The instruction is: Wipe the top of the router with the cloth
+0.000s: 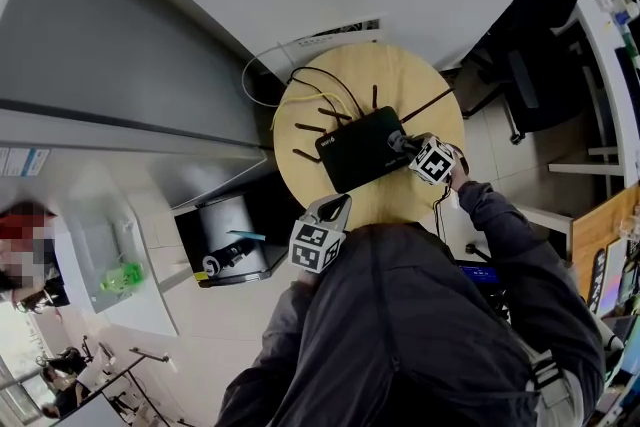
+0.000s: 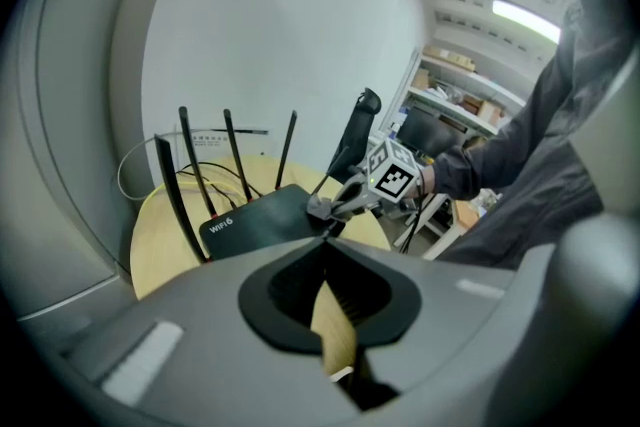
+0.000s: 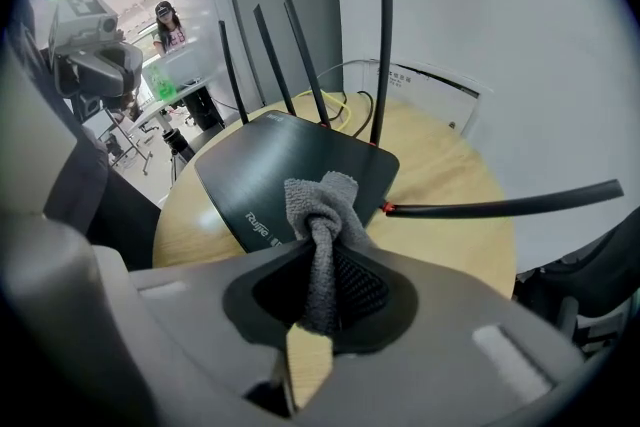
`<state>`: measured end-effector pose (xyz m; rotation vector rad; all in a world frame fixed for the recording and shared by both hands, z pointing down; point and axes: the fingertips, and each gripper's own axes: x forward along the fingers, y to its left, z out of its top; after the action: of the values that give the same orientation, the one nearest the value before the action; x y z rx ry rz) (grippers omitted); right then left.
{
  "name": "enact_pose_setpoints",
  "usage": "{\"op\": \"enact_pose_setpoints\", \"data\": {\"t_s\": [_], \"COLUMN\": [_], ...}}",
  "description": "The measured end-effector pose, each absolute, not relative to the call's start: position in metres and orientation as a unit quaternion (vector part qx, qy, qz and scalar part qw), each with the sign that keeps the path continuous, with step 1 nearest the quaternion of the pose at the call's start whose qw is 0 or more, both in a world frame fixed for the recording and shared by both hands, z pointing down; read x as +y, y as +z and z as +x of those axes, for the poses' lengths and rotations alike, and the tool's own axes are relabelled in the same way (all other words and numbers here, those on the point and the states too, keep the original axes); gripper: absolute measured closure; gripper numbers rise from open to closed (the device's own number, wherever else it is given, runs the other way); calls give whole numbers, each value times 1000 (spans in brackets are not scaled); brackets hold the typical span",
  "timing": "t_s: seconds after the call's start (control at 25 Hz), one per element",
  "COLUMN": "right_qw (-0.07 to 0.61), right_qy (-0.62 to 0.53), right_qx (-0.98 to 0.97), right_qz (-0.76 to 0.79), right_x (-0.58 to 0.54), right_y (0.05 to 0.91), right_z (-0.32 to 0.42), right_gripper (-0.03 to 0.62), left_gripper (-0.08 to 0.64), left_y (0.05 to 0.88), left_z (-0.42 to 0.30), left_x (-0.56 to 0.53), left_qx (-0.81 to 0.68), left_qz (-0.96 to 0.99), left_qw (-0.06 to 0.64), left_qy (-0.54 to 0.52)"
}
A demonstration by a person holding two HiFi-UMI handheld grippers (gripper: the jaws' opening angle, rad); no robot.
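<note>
A black router (image 1: 360, 148) with several upright antennas lies flat on a round wooden table (image 1: 300, 130). My right gripper (image 1: 410, 147) is shut on a bunched grey cloth (image 3: 318, 202), which rests on the router's (image 3: 285, 165) near right corner. In the left gripper view the same cloth (image 2: 320, 207) hangs from the right gripper (image 2: 335, 207) onto the router (image 2: 255, 215). My left gripper (image 1: 338, 205) hovers at the table's near edge, just short of the router, its jaws (image 2: 323, 250) together and empty.
Yellow and black cables (image 1: 318, 93) run off the router's far side toward the wall. One antenna (image 3: 500, 205) lies out sideways to the right. A black office chair (image 1: 535, 45) stands right of the table. A bin (image 1: 232, 233) and a white desk (image 1: 110, 285) stand left.
</note>
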<state>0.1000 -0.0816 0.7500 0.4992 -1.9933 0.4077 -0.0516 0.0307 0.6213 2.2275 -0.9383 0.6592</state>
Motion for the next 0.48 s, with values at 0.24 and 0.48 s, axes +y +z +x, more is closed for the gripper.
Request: {"op": "enact_pose_setpoints", "data": {"t_s": [0.24, 0.48], "right_qw": [507, 483], "right_qy": [159, 130], "right_qx": [-819, -855], "right_qz": [218, 137], "right_x": [-76, -38], "right_y": [747, 731], "right_z": [86, -2], "right_gripper": [554, 554], "left_gripper": [560, 560], "left_y": [622, 623], "left_z": [-65, -85], "left_x": [38, 47], "left_qx": [-372, -383], "left_qz": [836, 831], "left_qw": [320, 323], "left_qy": [247, 241]}}
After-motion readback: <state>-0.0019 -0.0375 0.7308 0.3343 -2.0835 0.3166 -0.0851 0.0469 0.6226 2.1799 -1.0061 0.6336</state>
